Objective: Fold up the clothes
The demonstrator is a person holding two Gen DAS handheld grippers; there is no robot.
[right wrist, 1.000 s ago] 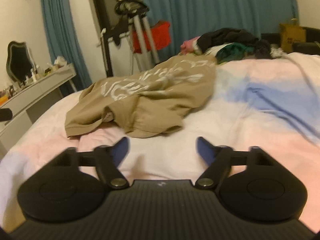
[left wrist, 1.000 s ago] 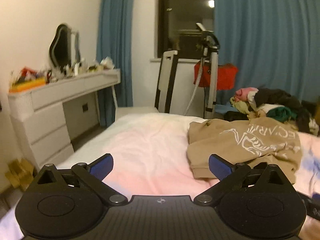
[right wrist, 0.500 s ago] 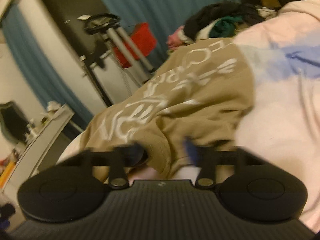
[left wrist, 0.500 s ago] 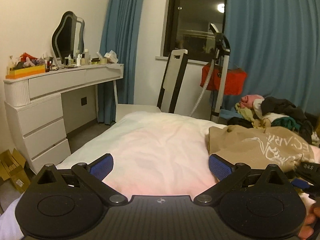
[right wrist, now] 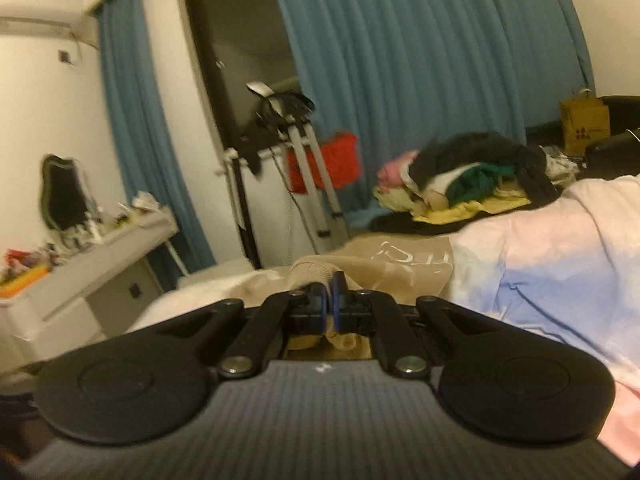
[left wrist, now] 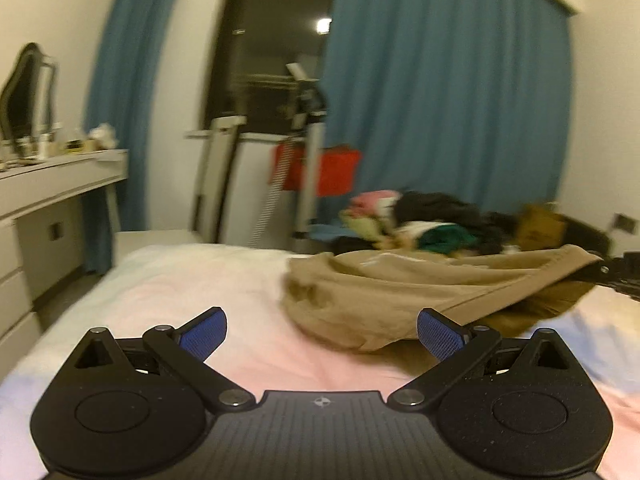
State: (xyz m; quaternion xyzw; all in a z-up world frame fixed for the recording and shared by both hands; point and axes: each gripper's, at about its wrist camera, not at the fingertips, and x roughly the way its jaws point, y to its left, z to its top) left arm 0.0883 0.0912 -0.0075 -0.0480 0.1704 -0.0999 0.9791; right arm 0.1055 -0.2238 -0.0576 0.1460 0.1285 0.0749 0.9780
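A tan shirt (left wrist: 404, 292) with white lettering lies crumpled on the pink and white bed (left wrist: 208, 280), right of centre in the left wrist view. Its right edge is lifted. My left gripper (left wrist: 322, 334) is open and empty, low over the bed just left of the shirt. My right gripper (right wrist: 328, 304) is shut on a fold of the tan shirt (right wrist: 396, 260) and holds it off the bed. It also shows at the right edge of the left wrist view (left wrist: 616, 274).
A pile of mixed clothes (left wrist: 420, 224) sits at the far side of the bed. A white dresser (left wrist: 48, 192) with a mirror stands left. A stand with a red bag (left wrist: 316, 168) and blue curtains (left wrist: 440, 100) are behind.
My right gripper has closed on the shirt's edge and lifted it. The left gripper has swung right toward the shirt and stayed open.
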